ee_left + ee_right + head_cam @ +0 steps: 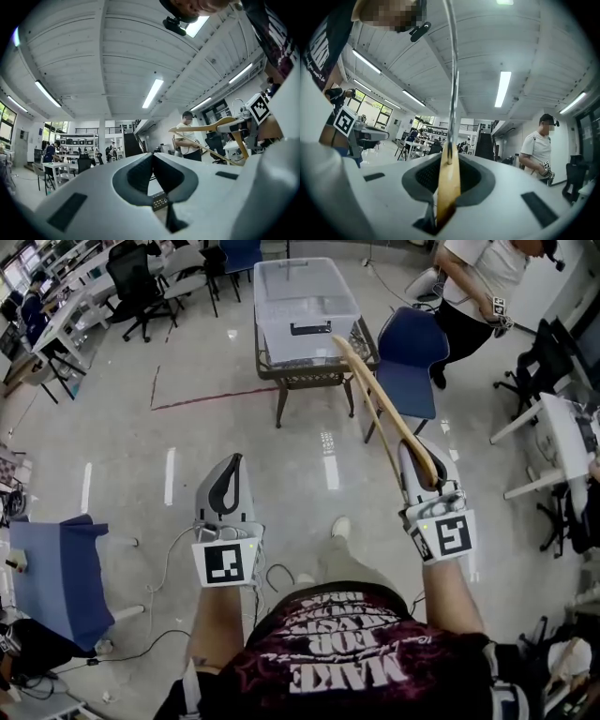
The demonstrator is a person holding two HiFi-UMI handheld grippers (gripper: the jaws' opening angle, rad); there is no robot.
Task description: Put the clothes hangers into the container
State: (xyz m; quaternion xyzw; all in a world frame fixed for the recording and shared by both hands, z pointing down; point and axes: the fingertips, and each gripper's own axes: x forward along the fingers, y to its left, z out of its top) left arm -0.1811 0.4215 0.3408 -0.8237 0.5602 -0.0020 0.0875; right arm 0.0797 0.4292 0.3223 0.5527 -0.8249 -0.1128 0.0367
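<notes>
The left gripper [232, 470] has its 2 jaws pressed together, empty. The right gripper [419, 465] pinches 1 wooden hanger [380, 404] near its end, with its long axis slanting up and away toward the container [281, 334]. It looks light, stiff and smooth (it may pivot), so a grip near the middle seems steadier.

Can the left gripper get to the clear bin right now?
Probably not from here: the bin sits on a table beyond the left gripper, across the floor. Nothing blocks the way; a step forward should do.
</notes>
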